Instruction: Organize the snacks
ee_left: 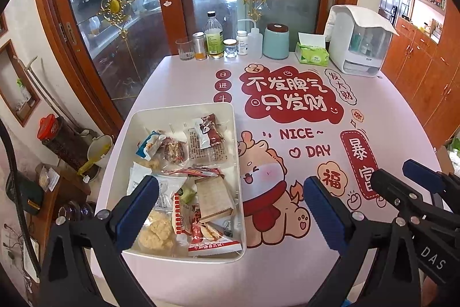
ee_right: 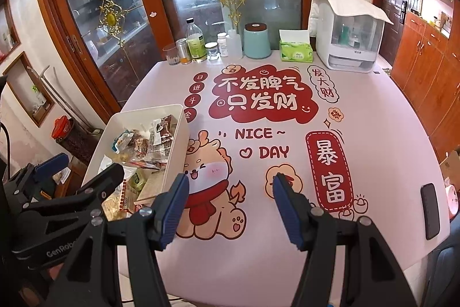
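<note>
A white rectangular bin [ee_left: 234,151] stands on the left of the pink printed table [ee_left: 287,272]. It holds several wrapped snacks [ee_left: 198,186]: brown and red packets, a pale puffed snack bag, a tan wafer pack. It also shows in the right wrist view [ee_right: 179,140]. My left gripper [ee_left: 230,203] is open and empty, its left finger over the bin's near end. My right gripper [ee_right: 230,206] is open and empty above the cartoon print, to the right of the bin. The right gripper shows at the left wrist view's right edge [ee_left: 414,186].
Along the table's far edge stand a glass [ee_left: 185,48], bottles and jars [ee_left: 214,38], a teal canister [ee_left: 276,41], a green tissue box [ee_left: 312,53] and a white appliance [ee_left: 359,42]. A dark phone [ee_right: 429,210] lies near the right edge. Glass doors stand behind.
</note>
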`<state>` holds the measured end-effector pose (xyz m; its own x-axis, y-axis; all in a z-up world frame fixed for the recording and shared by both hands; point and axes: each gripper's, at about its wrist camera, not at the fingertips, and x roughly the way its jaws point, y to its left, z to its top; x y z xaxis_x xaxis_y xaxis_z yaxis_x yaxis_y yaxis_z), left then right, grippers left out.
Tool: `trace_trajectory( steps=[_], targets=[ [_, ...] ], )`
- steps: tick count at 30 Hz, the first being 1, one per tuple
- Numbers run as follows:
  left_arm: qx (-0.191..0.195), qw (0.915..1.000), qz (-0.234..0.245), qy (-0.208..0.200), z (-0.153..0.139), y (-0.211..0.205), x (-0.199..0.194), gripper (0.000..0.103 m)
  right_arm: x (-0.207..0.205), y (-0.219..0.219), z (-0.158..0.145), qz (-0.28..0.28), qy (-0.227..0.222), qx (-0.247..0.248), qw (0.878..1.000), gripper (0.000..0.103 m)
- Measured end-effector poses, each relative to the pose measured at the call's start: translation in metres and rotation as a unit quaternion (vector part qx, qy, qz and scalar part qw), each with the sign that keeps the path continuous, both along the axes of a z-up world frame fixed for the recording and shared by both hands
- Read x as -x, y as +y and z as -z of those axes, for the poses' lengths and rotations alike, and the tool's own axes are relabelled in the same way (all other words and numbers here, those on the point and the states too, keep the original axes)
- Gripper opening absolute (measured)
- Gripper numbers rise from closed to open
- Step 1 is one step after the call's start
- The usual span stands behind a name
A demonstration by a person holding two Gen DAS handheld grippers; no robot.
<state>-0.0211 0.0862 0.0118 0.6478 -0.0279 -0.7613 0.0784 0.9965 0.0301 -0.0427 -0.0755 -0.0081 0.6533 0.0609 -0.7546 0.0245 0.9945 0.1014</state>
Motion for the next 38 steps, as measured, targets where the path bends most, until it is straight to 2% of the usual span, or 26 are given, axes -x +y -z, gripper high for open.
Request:
trace_trajectory(
  steps=[38],
  targets=[
    [0.003, 0.9998, -0.004, 0.019, 0.0096, -0.0017, -0.0015, 0.1, -0.0032, -0.0008, 0.0044, -0.005, 0.01, 0.006, 1.0, 0.061]
  ],
)
